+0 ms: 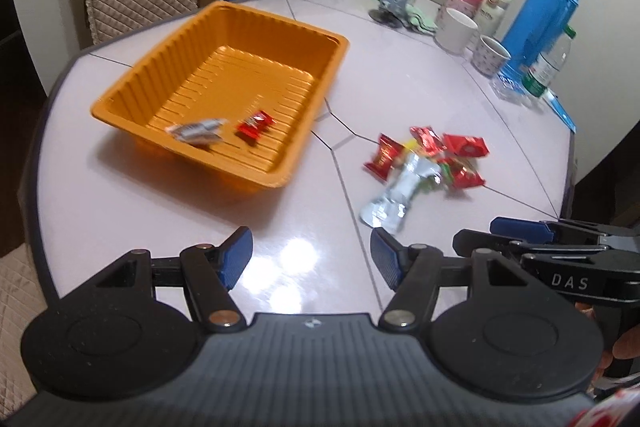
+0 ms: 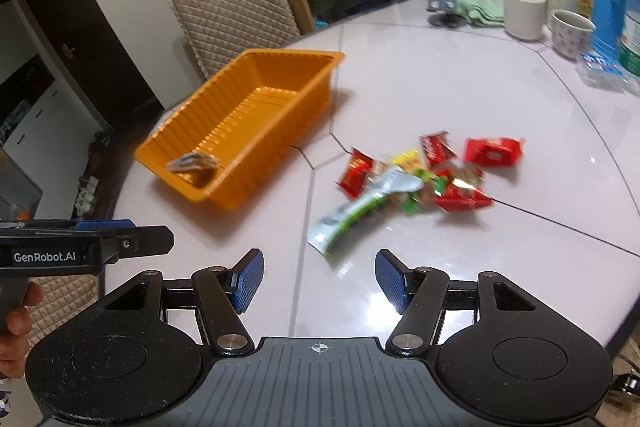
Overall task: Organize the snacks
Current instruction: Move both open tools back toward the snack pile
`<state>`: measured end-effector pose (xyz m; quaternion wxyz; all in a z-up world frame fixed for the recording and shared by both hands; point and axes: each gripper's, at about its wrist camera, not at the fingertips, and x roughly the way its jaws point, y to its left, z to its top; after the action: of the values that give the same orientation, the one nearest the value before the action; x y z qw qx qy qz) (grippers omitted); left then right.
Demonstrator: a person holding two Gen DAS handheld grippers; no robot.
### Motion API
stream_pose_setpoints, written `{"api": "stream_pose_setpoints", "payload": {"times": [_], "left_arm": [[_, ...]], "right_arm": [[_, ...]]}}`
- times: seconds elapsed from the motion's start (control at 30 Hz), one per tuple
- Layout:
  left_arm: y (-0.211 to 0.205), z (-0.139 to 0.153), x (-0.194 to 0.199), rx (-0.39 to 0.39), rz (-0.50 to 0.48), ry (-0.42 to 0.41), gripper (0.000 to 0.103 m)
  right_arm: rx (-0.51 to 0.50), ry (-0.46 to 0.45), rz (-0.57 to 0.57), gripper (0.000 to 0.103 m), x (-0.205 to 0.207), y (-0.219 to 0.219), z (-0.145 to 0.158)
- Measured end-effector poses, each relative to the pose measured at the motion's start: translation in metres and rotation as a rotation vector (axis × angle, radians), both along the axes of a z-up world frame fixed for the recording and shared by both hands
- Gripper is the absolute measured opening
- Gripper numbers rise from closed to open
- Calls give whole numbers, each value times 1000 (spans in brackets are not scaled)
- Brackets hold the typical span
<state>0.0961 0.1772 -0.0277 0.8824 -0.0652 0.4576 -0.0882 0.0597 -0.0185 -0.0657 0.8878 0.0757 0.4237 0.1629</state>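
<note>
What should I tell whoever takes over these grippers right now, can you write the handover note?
Left gripper: open, empty, over the table.
Right gripper: open, empty, beside it.
Orange tray: holds a silver packet and a red packet.
Done: those two are in.
Left: the pile of snacks right of the tray, red packets plus a long silver wrapper, all loose on the table. Move them into the tray.

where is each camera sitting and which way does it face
Left wrist: on the left gripper, looking down across the table at the orange tray; the right gripper and fingers show at right.
Right wrist: on the right gripper, facing the snack pile; the left gripper shows at left.
Shared: tray, snack pile, blue flask.
</note>
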Motion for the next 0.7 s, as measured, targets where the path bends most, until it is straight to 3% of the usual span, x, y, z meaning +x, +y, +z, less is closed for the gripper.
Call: {"api": "stream_pose_setpoints", "payload": {"times": [0.7], "left_arm": [[-82,-25,5,-2,-83,1,62]], "right_arm": [[-29,51,-91,62,-7,-76,-11]]}}
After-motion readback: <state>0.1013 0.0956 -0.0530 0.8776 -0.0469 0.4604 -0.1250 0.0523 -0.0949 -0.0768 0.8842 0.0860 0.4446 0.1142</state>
